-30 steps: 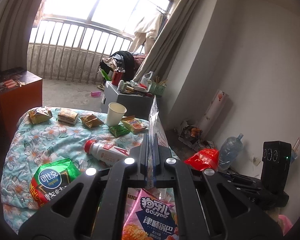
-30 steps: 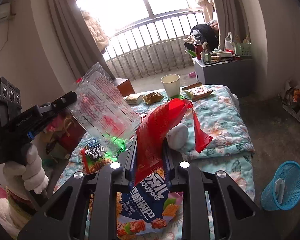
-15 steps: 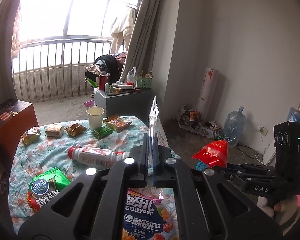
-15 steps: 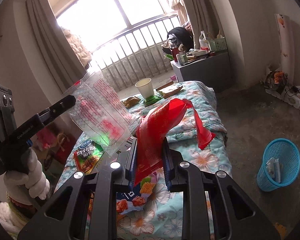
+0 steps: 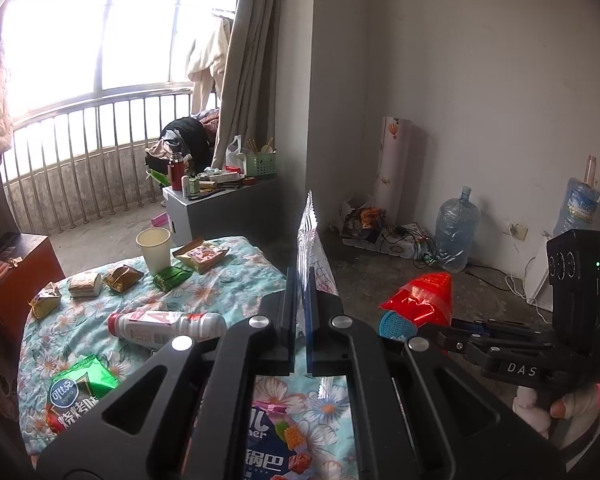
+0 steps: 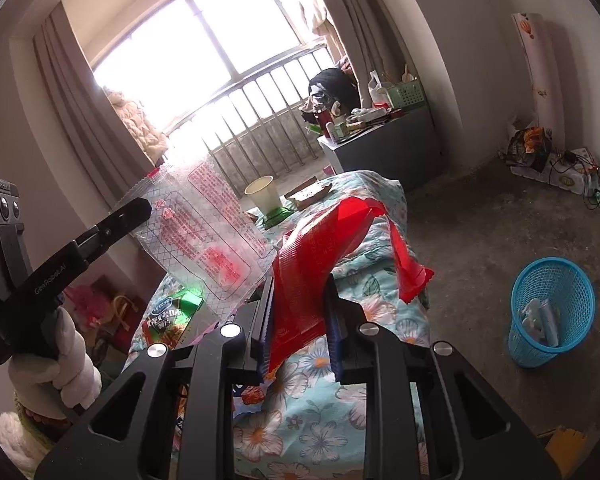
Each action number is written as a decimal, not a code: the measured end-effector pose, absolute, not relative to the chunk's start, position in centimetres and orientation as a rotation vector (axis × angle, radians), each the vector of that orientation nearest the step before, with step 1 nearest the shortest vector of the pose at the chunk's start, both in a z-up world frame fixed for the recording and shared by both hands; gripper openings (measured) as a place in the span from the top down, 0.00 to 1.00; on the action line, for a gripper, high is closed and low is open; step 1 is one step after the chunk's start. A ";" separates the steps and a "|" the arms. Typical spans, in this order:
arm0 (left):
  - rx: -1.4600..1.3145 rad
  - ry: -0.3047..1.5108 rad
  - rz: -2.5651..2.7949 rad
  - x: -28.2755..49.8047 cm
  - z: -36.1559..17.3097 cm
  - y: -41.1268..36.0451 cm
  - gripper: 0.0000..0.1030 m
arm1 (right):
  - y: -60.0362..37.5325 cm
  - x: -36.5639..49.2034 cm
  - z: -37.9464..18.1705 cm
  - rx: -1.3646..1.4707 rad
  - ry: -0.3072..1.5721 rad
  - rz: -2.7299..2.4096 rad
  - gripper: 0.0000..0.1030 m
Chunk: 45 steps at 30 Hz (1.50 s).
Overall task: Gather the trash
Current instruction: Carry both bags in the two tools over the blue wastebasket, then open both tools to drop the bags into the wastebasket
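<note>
My left gripper (image 5: 299,280) is shut on a clear plastic wrapper with red print (image 5: 311,248), which stands edge-on between the pads; in the right wrist view the same wrapper (image 6: 204,236) hangs broadside from the left gripper's fingers (image 6: 128,214). A crumpled red wrapper (image 6: 320,264) is pinched in my right gripper (image 6: 300,300), its tail drooping to the right. The red wrapper (image 5: 424,300) also shows in the left wrist view, in front of the right gripper's body. A blue mesh trash basket (image 6: 548,312) stands on the floor at right with some trash inside.
The flowered bed (image 5: 236,284) carries a paper cup (image 5: 154,245), a white bottle (image 5: 168,324), a green chip bag (image 5: 80,392), several small snack packs and a pink-and-blue bag (image 5: 276,436). A grey cabinet (image 5: 220,208) stands behind; water jugs (image 5: 458,236) and cables line the wall.
Both grippers have swung right, away from the bed, keeping their wrappers. The blue basket has come into the right wrist view and grown nearer; more floor and wall show.
</note>
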<state>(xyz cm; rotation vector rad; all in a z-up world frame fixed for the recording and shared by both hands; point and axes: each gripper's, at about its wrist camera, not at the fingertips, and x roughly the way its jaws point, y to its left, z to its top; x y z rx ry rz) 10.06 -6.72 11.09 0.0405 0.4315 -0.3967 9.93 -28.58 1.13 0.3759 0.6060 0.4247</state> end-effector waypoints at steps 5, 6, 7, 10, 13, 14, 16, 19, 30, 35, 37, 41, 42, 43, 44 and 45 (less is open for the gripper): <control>0.050 0.448 -0.468 11.1 11.4 -8.6 0.98 | -30.4 9.4 1.0 0.422 0.587 0.374 0.78; 0.051 0.454 -0.479 11.3 11.4 -9.0 0.98 | -30.7 9.4 1.0 0.427 0.583 0.365 0.78; 0.058 0.458 -0.491 11.6 11.4 -9.5 0.98 | -31.1 9.3 0.9 0.435 0.577 0.358 0.78; 0.090 0.472 -0.518 12.4 11.3 -11.0 0.98 | -32.2 9.3 0.3 0.466 0.571 0.343 0.78; 0.111 0.492 -0.545 13.3 11.1 -12.5 0.98 | -33.3 9.1 -0.3 0.489 0.572 0.328 0.78; 0.117 0.496 -0.552 13.5 11.1 -13.0 0.98 | -33.8 9.1 -0.6 0.496 0.572 0.323 0.78; 0.132 0.501 -0.563 13.9 11.0 -14.1 0.98 | -34.7 9.2 -1.1 0.513 0.573 0.312 0.78; 0.149 0.511 -0.584 14.4 10.8 -15.6 0.98 | -36.0 9.3 -1.8 0.546 0.578 0.298 0.78; 0.203 0.556 -0.663 16.3 9.5 -21.5 0.98 | -39.5 9.1 -3.7 0.614 0.583 0.247 0.78; 0.187 0.626 -0.708 18.6 7.6 -23.9 0.98 | -42.1 9.6 -5.4 0.657 0.601 0.184 0.78; 0.151 0.674 -0.751 20.0 6.6 -24.9 0.98 | -43.2 10.1 -6.6 0.683 0.621 0.155 0.78; 0.114 0.773 -0.794 23.6 3.8 -27.6 0.98 | -46.0 11.6 -9.5 0.738 0.668 0.080 0.78; 0.118 0.791 -0.803 24.5 3.1 -28.5 0.98 | -46.9 12.0 -10.3 0.753 0.678 0.061 0.78; 0.122 0.809 -0.811 25.4 2.4 -29.3 0.98 | -47.9 12.5 -11.1 0.774 0.691 0.047 0.78; 0.124 0.829 -0.820 26.1 1.7 -30.2 0.98 | -48.9 13.1 -11.9 0.793 0.706 0.031 0.78; 0.126 0.850 -0.829 27.0 1.0 -31.3 0.98 | -49.8 13.8 -12.7 0.806 0.722 0.015 0.78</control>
